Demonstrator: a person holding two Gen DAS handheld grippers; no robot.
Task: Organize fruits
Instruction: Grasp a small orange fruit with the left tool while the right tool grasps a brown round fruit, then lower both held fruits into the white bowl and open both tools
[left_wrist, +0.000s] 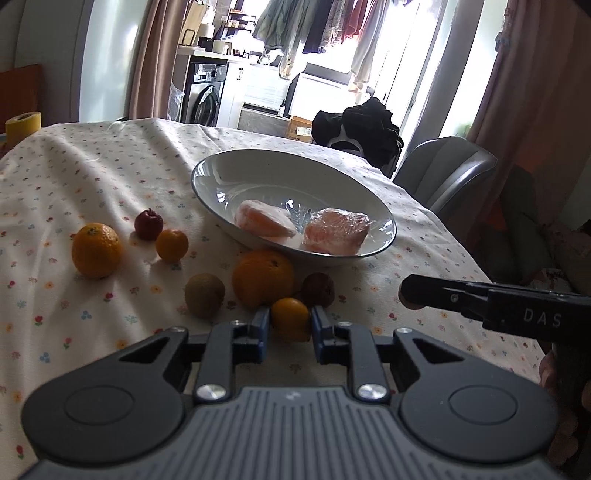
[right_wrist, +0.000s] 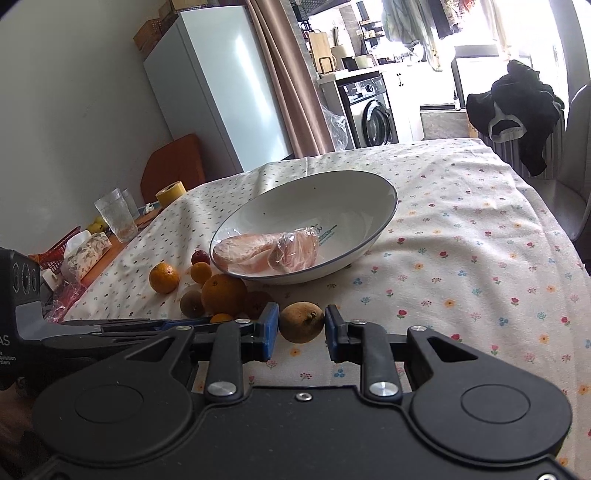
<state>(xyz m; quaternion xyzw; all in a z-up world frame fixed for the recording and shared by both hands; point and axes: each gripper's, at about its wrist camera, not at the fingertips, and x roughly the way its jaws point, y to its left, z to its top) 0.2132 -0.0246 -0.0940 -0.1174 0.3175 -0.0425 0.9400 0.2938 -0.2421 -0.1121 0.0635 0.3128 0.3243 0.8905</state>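
- Between the left gripper (left_wrist: 287, 325)'s half-open blue fingers (left_wrist: 261, 320) sits a small orange mandarin (left_wrist: 290, 318), apparently not yet pinched; beyond them the white ceramic bowl (left_wrist: 229, 162) holds only two plastic-wrapped pieces (left_wrist: 301, 228).
- Right gripper (right_wrist: 301, 326)'s fingers (right_wrist: 269, 325) flank a brownish round fruit (right_wrist: 301, 322), contact unclear; most fruit remains outside.

Count: 4 oranges (2 large (left_wrist: 96, 250) (left_wrist: 263, 277), 2 small (left_wrist: 171, 245) (left_wrist: 290, 318)), 2 brown fruits (left_wrist: 204, 294) (right_wrist: 301, 322), 2 dark-red fruits (left_wrist: 148, 223) (left_wrist: 318, 289), 2 wrapped pieces (left_wrist: 264, 218) (left_wrist: 337, 231), 1 bowl (left_wrist: 258, 166) at 12 o'clock.
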